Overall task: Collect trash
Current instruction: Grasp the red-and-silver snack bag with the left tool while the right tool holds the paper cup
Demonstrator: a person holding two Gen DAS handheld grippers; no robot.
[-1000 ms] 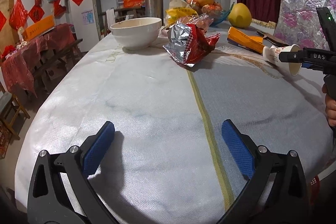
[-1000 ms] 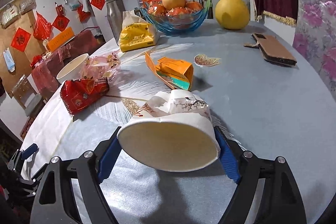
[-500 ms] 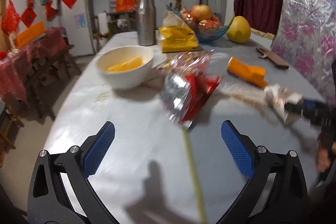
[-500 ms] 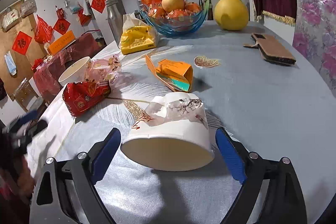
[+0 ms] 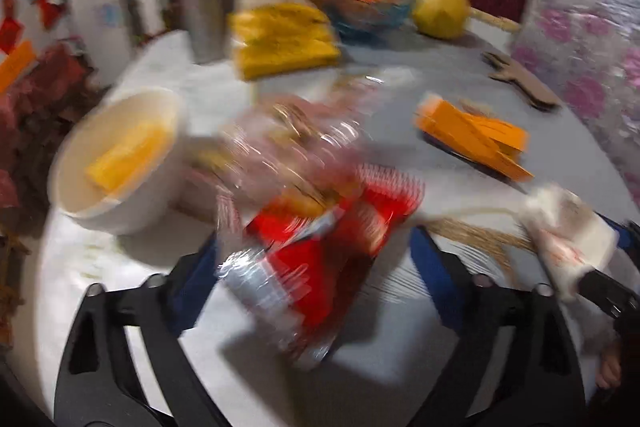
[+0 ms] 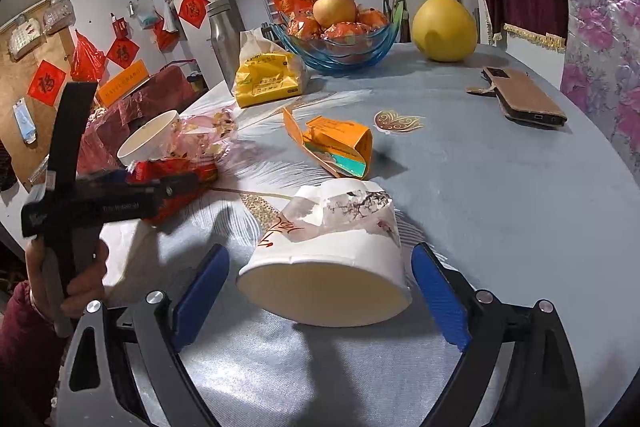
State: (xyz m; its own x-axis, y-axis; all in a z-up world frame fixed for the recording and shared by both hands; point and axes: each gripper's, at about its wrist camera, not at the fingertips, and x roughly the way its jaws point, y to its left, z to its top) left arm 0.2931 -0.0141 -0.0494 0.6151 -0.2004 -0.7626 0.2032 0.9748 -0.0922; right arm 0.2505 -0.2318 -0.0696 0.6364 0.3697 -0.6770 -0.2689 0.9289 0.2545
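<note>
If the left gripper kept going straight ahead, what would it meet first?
Most likely the red and silver snack wrapper, already lying between the open left gripper's fingers; blur leaves depth uncertain.

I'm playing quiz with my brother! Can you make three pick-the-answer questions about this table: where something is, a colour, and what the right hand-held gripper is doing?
1. Where is the paper cup?
A. Between the right hand-held gripper pads
B. In the white bowl
C. On the phone

2. What colour is the fruit bowl?
A. Red
B. Blue
C. Black

3. The right hand-held gripper is:
A. Open
B. Shut on the cup
C. Out of sight

Answers: 1 A, the cup lies on its side between the blue pads. 2 B, clear blue glass. 3 A, gaps show beside the cup.
</note>
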